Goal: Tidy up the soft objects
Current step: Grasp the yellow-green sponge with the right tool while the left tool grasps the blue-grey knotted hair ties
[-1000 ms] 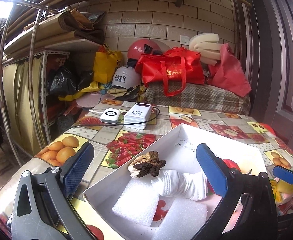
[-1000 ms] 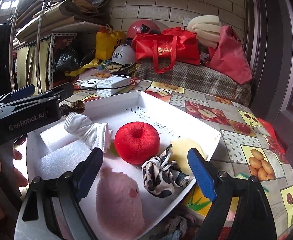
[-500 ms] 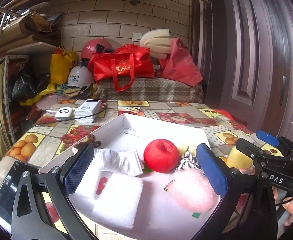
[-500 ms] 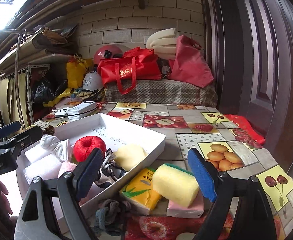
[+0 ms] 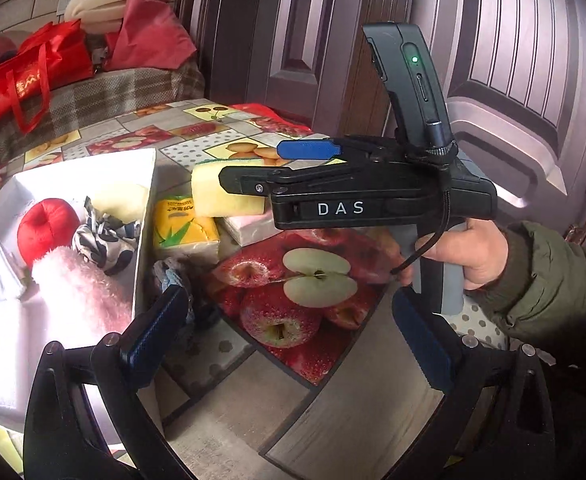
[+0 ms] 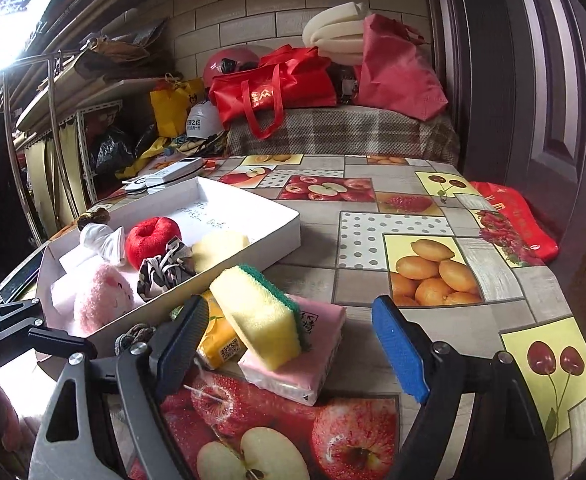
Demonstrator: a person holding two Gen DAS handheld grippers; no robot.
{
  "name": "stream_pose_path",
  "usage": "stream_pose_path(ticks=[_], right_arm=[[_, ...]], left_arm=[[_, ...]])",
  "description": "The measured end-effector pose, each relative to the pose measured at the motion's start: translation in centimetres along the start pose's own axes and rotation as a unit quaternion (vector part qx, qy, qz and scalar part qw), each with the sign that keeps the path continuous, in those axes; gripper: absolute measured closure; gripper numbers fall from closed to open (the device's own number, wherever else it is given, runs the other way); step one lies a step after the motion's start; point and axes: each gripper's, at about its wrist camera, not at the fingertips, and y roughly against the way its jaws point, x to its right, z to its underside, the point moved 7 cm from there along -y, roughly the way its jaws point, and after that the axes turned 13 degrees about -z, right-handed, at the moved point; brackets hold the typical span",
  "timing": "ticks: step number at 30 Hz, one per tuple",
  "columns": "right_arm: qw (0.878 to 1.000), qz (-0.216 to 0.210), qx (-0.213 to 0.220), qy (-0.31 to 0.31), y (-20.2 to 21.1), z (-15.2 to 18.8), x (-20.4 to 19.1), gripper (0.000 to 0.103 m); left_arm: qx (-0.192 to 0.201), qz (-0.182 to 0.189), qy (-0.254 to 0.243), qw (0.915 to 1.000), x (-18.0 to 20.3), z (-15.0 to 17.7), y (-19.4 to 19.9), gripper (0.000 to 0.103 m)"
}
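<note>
A yellow sponge with a green back point(image 6: 261, 316) leans on a pink tissue pack point(image 6: 321, 322) and a yellow tissue pack point(image 6: 217, 340), just right of the white box point(image 6: 229, 276). My right gripper point(image 6: 293, 344) is just short of this pile; its jaws are closing with nothing pressed between them. In the box lie a red plush apple point(image 6: 153, 236), a pink plush point(image 6: 101, 296), a black-and-white scrunchie point(image 6: 161, 268), a pale yellow piece point(image 6: 217, 248) and a white sock point(image 6: 105, 240). My left gripper point(image 5: 289, 332) is open and empty over the table's front edge.
A dark knitted item point(image 6: 133, 336) lies on the table against the box's front corner. A person's hand in a green sleeve point(image 5: 477, 252) holds the right gripper point(image 5: 265, 166). Bags, helmets and a plaid-covered bench point(image 6: 341, 132) stand behind the table; a dark door point(image 5: 513, 80) is at right.
The left view has swung right, from over the box to the table's front edge and the right gripper. The right gripper has shifted from the box to the sponge pile.
</note>
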Motion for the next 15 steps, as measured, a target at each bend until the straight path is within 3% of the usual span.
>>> stream_pose_path(ticks=[2,5,7,9,15], right_arm=[[1.000,0.003,-0.016,0.016,-0.9,0.0,-0.1,0.022],[0.999,0.000,-0.042,0.028,-2.7,-0.1,-0.2,0.037],[0.997,-0.008,-0.071,0.026,-4.0,0.3,-0.3,0.061],[0.996,-0.013,-0.090,0.027,-4.7,0.7,-0.4,0.075],[0.998,-0.012,-0.060,0.018,-2.8,0.7,-0.6,0.075]], left_arm=[[-0.021,0.003,0.017,0.9996,-0.5,0.3,-0.7,0.001],[-0.032,-0.002,0.016,0.9994,-0.3,0.6,-1.0,0.001],[-0.039,-0.020,-0.001,0.9990,0.1,1.0,-1.2,0.001],[-0.045,-0.040,-0.015,0.9981,0.0,1.3,-1.5,0.001],[-0.056,-0.106,0.005,0.9928,-4.0,1.6,-2.1,0.001]])
